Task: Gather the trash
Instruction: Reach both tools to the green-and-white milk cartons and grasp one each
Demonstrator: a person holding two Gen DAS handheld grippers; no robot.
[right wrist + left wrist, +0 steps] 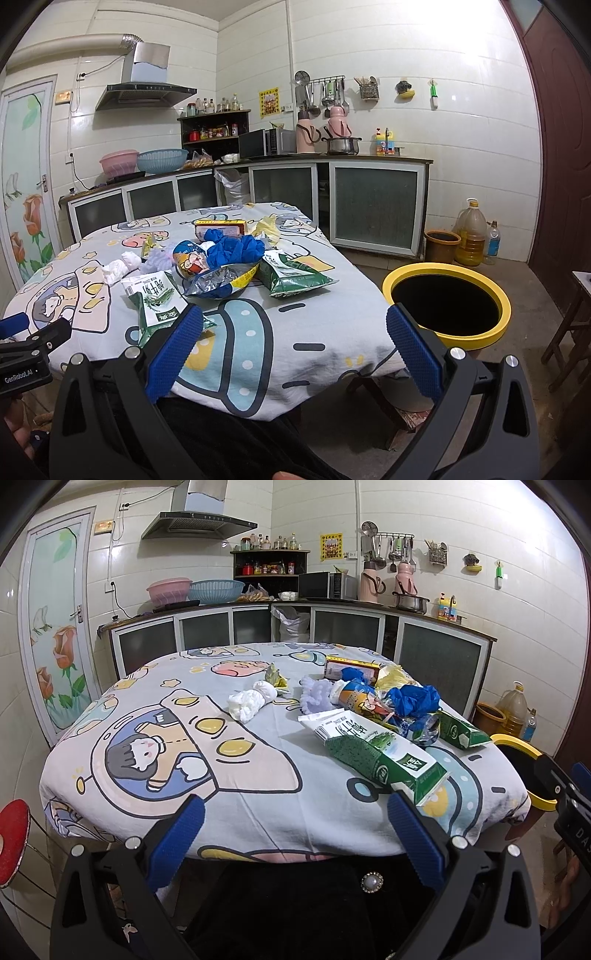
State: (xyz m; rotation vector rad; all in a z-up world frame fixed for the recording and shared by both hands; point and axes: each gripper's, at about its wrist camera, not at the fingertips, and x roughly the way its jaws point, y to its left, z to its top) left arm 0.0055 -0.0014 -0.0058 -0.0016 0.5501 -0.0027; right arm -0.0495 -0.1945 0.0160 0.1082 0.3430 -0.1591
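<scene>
Trash lies on a round table with a cartoon cloth (184, 738): a green milk carton (380, 753) near the front edge, a second green carton (461, 733), a crumpled blue bag (413, 698), a white tissue wad (251, 701), a snack packet (218, 277) and a yellow box (351, 666). A black bin with a yellow rim (447, 306) stands on the floor right of the table. My left gripper (295, 812) is open and empty at the table's front edge. My right gripper (295, 325) is open and empty, between the table's corner and the bin.
Kitchen counters (332, 162) with cabinets run behind the table. A brown pot (441, 245), an oil jug (471, 236) and a bottle stand on the floor at right. A wooden stool (576, 321) is at far right. A red paddle (11, 842) is at left.
</scene>
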